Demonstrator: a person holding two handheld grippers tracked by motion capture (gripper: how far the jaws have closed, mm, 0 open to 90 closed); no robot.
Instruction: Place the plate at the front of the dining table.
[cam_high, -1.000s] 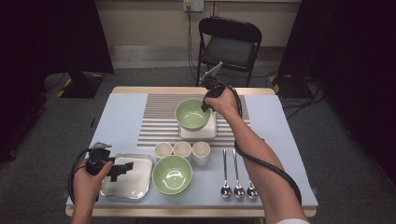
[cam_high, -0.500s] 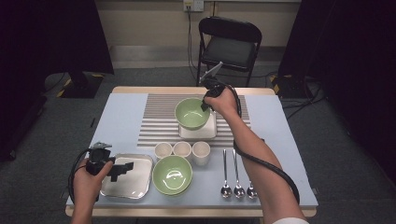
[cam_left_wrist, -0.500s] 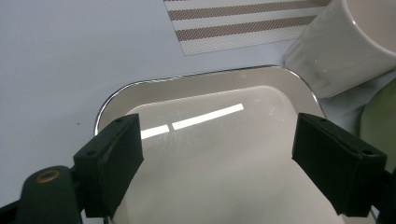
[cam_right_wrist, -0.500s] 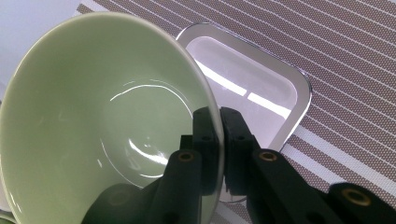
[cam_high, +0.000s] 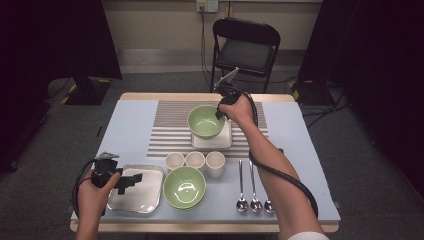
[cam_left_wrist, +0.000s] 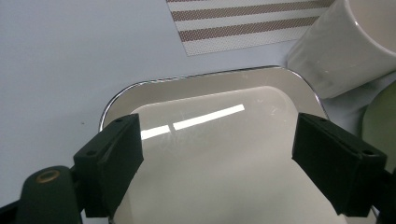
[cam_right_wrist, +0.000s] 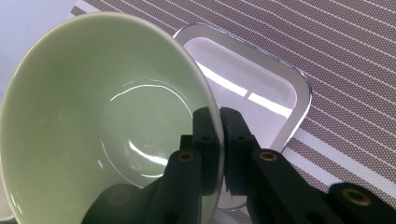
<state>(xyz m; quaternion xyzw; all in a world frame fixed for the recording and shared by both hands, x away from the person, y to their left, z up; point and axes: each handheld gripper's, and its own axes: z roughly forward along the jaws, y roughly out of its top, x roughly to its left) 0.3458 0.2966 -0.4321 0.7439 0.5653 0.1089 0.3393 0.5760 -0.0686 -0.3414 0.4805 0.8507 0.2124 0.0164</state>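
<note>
The bowl (cam_right_wrist: 93, 126), over the far tray (cam_right_wrist: 261, 88) on the striped mat, is pinched at its rim by the right gripper (cam_right_wrist: 218, 140); glazed, stiff and breakable, it is judged slippery, so a deeper rim bite is advised. The left gripper (cam_left_wrist: 224, 154) is held wide over the near tray (cam_left_wrist: 210, 154)

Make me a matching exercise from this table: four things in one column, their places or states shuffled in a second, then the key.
Things
1. right gripper
2. left gripper
3. three spoons
4. three cups

Places or states
A. in a row between the two bowls
B. jaws open above the near metal tray
C. jaws shut on the rim of the far green bowl
D. side by side near the table's front edge

Pairs: 1-C, 2-B, 3-D, 4-A
</note>
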